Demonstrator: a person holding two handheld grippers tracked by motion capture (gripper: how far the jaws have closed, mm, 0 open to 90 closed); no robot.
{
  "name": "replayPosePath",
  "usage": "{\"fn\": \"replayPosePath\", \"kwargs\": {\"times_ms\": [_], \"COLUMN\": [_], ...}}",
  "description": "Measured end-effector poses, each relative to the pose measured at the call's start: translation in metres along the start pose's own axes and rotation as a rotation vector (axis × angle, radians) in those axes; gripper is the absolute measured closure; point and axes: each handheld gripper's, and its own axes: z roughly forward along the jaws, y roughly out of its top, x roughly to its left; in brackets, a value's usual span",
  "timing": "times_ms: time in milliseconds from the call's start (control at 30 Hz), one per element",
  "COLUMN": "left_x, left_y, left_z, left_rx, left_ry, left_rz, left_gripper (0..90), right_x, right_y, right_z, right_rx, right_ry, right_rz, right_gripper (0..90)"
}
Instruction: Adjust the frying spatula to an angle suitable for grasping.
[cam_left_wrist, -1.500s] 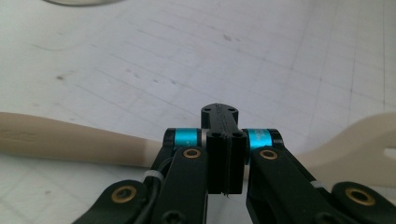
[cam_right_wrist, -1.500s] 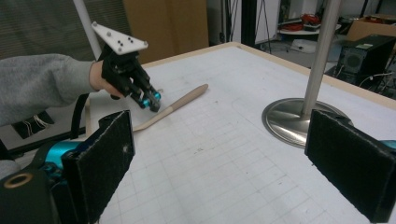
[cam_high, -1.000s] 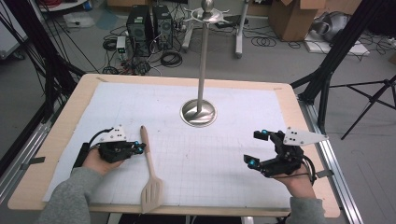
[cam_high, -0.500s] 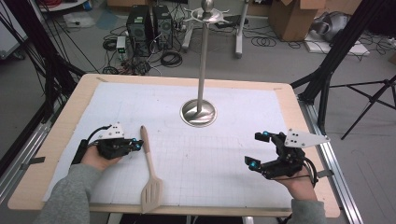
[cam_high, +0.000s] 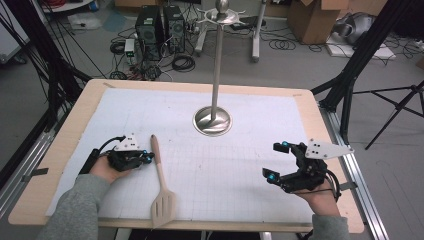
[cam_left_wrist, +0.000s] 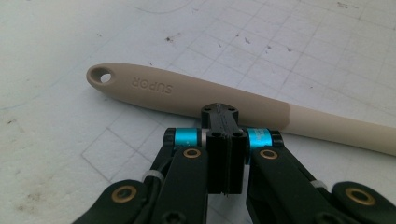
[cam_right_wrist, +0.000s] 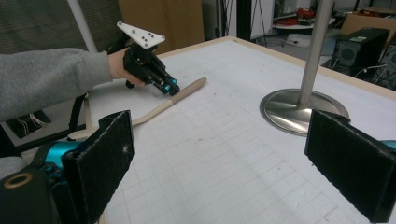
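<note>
**Clerk:** Item one: slotted spatula, beige, handle marked SUPOR with a hanging hole at the tip. Position?

**Checker:** Flat on the gridded white mat, near the table's front-left, slotted blade toward the person, handle pointing toward the far edge. The hole end lies free, probably so it can go onto a hook.

**Clerk:** Item two: left gripper.

**Checker:** Jaws pressed together, nothing between them. The closed tips sit against or just beside the handle, partway along it; contact cannot be confirmed. Judged a nudge or line-up rather than a grasp, since closed jaws cannot take the handle.

**Clerk:** Item three: right gripper.

**Checker:** Jaws spread wide, empty, hovering near the front-right of the mat, well apart from the spatula. Likely waiting in reserve.

**Clerk:** Item four: metal utensil stand.

**Checker:** Upright at the mat's middle-far side, round base, ringed top. Presumably where the spatula hangs.
</note>
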Motion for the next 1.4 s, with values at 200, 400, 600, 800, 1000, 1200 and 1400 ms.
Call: {"fn": "replayPosePath", "kwargs": {"times_ms": [200,400,600,800,1000,1200,1400], "left_x": [-0.003,-0.007,-0.012,-0.012,-0.015,-0.018,-0.02], "left_y": [0.011,0.017,0.026,0.031,0.033,0.036,0.04], "left_z": [0.006,0.014,0.024,0.031,0.036,0.04,0.036], "left_rx": [-0.003,-0.011,-0.003,-0.006,-0.013,-0.003,-0.02], "left_ry": [-0.001,0.003,-0.008,-0.036,-0.046,-0.041,-0.057], "left_rz": [0.001,-0.001,0.009,0.012,0.012,0.028,0.017], "left_gripper": [89.9,89.9,89.9,90.0,90.0,90.0,89.9], "right_x": [0.0,0.001,0.001,0.002,0.002,0.003,0.003], "right_y": [-0.003,-0.005,-0.007,-0.008,-0.01,-0.009,-0.009], "right_z": [-0.003,-0.008,-0.011,-0.012,-0.01,-0.01,-0.007], "right_rx": [0.005,0.001,0.01,0.019,0.028,0.023,0.034], "right_ry": [-0.012,-0.025,-0.034,-0.038,-0.036,-0.037,-0.029], "right_rz": [0.014,0.014,0.022,0.026,0.029,0.023,0.029], "right_gripper": [7.4,7.4,7.4,7.4,7.4,7.4,7.4]}}
